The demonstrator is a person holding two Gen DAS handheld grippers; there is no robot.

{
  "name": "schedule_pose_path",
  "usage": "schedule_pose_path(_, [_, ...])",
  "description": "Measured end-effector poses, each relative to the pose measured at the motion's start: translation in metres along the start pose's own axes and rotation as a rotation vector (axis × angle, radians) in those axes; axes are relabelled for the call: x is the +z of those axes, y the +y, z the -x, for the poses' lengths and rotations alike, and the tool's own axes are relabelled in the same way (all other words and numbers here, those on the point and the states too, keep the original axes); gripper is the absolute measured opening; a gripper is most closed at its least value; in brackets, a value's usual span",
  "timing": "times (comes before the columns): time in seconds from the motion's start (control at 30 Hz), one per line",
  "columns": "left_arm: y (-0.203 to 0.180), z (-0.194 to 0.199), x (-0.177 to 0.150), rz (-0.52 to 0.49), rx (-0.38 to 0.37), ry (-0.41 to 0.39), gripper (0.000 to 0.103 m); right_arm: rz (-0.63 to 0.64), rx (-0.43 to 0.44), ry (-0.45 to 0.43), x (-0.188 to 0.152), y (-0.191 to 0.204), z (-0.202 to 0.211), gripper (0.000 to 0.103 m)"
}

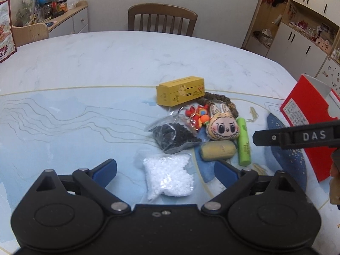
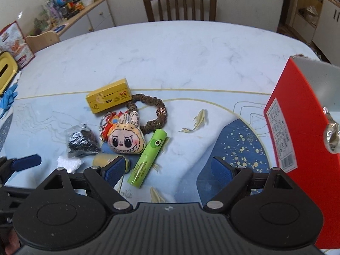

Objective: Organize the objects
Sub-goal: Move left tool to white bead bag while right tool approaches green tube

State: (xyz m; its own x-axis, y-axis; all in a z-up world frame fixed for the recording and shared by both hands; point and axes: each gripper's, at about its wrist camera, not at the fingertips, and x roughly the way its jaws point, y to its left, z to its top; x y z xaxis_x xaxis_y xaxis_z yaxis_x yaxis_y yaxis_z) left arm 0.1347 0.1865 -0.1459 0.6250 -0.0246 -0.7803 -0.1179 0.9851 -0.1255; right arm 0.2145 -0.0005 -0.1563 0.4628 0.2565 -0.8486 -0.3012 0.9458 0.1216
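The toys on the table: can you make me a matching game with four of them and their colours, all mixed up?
Things:
1. small cardboard box
2. tube with an avocado picture
3. plastic bag of tiny beads
4. big tall carton at the right edge

Colours:
A. red
B. white
C. yellow
D. light green

Pairs: 1-C, 2-D, 3-B, 4-A
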Motion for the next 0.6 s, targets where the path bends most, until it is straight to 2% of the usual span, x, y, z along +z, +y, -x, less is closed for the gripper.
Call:
schedule_pose_path(0.17, [0.002,-0.006,0.0,0.0,0.006,0.013,0.094,0.009,-0.018,0.026,0.004,0.008,-0.015,0.08])
schedule_pose_path(0.33, [0.002,-0.011,-0.001,-0.006,0.002,0.022,0.089,0.013,-0.036,0.05,0.004,0.011,-0.026,0.067])
schedule_pose_path(0.57, [0.0,-0.014,-0.002,-0.019,0.0,0.025,0.08,0.058,-0.056,0.061,0.003,0.018,-0.032,0.056])
schedule_pose_path(0.6, [0.0,-0.015,-0.002,-0.021,0.001,0.024,0.078,0.068,-0.057,0.059,0.003,0.019,-0.032,0.052])
